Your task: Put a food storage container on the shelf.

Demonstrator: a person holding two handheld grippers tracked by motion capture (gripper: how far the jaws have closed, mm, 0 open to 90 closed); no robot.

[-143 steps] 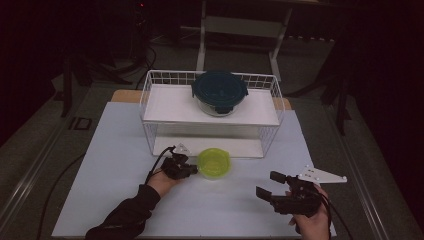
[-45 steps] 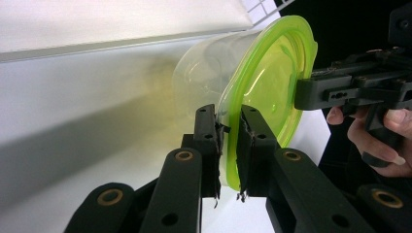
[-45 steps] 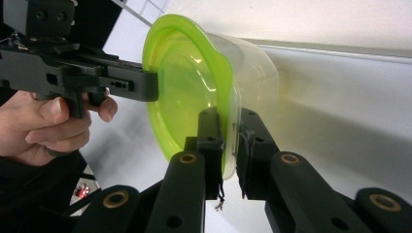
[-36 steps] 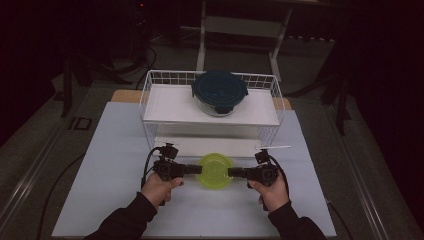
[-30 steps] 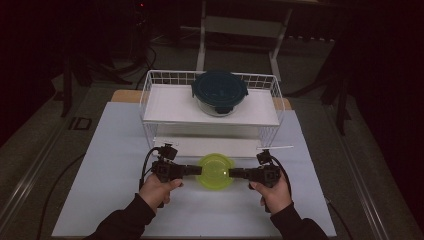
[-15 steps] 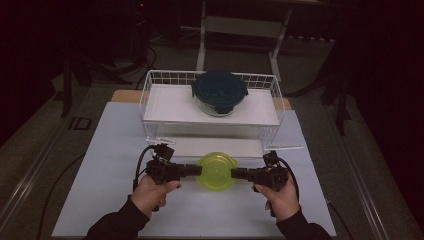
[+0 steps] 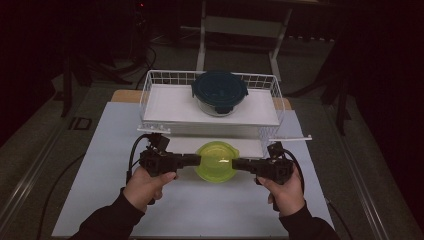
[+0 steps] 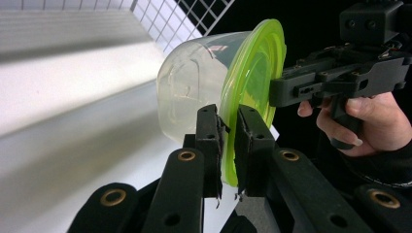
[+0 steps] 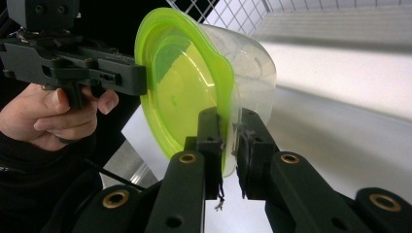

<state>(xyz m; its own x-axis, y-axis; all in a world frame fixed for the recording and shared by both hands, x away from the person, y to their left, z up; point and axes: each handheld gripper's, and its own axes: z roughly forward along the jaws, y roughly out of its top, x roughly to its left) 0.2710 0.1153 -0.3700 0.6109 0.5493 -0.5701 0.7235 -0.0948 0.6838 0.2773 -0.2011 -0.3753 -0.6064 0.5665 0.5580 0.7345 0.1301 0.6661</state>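
A clear round container with a lime-green lid (image 7: pixel 216 161) hangs above the white table, in front of the wire rack. My left gripper (image 7: pixel 196 160) is shut on the lid's rim at its left side, and my right gripper (image 7: pixel 237 164) is shut on the rim at its right. In the left gripper view the two pads clamp the green lid edge (image 8: pixel 228 145), with the clear bowl (image 8: pixel 194 92) beyond. In the right gripper view the jaws pinch the same rim (image 9: pixel 227 131); the other hand and gripper (image 9: pixel 73 68) hold the far side.
A white wire rack (image 7: pixel 150 85) stands at the back with a white shelf. On it sits a glass container with a dark teal lid (image 7: pixel 219 91). A white mat (image 7: pixel 100 165) covers the table. Cables trail from both grippers.
Both hands have lifted the green-lidded container off the table and drawn it slightly toward the person. Both grips have stayed on the rim.
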